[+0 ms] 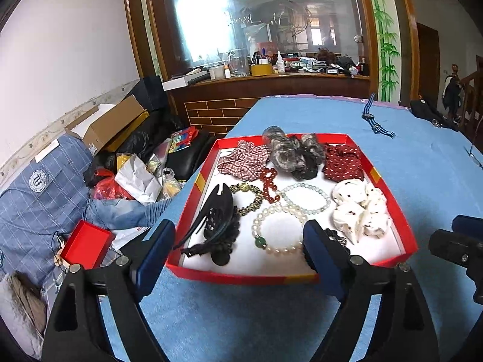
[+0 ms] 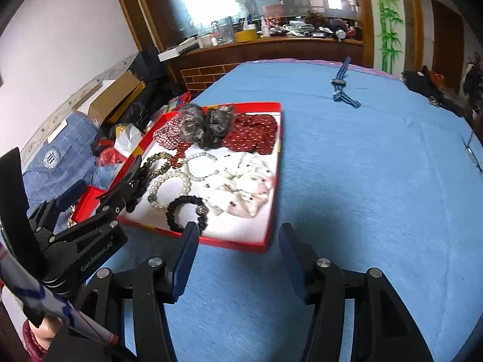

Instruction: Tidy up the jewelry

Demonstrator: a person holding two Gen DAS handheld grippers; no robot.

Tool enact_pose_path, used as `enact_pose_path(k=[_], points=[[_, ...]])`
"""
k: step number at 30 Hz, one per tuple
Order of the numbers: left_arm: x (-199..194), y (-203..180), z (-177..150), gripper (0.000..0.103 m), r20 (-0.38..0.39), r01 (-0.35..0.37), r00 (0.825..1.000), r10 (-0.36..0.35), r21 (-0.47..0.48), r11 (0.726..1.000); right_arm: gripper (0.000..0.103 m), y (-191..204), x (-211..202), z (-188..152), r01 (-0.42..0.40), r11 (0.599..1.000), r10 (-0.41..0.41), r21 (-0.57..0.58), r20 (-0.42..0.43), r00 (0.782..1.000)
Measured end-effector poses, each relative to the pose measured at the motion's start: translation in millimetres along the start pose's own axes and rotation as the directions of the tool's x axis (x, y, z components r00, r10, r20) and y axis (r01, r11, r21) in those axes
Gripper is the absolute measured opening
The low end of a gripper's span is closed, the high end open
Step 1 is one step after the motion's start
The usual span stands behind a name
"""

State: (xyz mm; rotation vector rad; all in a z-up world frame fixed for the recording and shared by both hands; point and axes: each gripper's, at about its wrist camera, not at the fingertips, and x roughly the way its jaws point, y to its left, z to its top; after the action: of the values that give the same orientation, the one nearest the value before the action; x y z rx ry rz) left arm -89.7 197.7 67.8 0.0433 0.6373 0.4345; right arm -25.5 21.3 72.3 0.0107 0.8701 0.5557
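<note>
One big blue table (image 1: 407,181) holds one red tray (image 1: 389,187) with a white floor. Inside the tray lie five soft hair ties: one white with dots (image 1: 360,211) at about 3 o'clock, one dark red with dots (image 1: 342,163) at 1 o'clock, one grey furry one (image 1: 289,150) at 12 o'clock, one red checked one (image 1: 244,158) at 11 o'clock, and one thin black one (image 2: 185,211) at the near edge, about 6 o'clock. One black hair claw (image 1: 217,223) sits at 8 o'clock. In the middle are four bead bracelets: one white pearl one with a green bead (image 1: 279,230), one pale one (image 1: 306,197), one dark red one (image 1: 270,184) and one gold and black one (image 1: 252,197). One blue striped watch (image 1: 374,120) lies well apart, far back on the table at 1 o'clock. The left gripper (image 1: 238,250) has its fingers spread wide over the near edge of the tray and holds nothing. The right gripper (image 2: 237,255) has its fingers apart too, over the tray's near corner, holding nothing.
</note>
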Motion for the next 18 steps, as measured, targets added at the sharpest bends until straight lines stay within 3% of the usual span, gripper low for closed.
enact_pose_path(k=[9,18], points=[[-26.6,-9.9,-14.7,0.096,0.038,-0.018,0.999,0.018,-0.009,1.0,0.092,-8.7,-28.7,-19.9,0.091,0.996,-0.092,0.009,0.061,0.994],[-59.5,-3.9,-34.3,0.1,0.058,-0.098,0.993,0.098,0.004,0.995,0.093,3.2,-50.4,-45.5,0.143,0.99,-0.143,0.006,0.072,0.987]])
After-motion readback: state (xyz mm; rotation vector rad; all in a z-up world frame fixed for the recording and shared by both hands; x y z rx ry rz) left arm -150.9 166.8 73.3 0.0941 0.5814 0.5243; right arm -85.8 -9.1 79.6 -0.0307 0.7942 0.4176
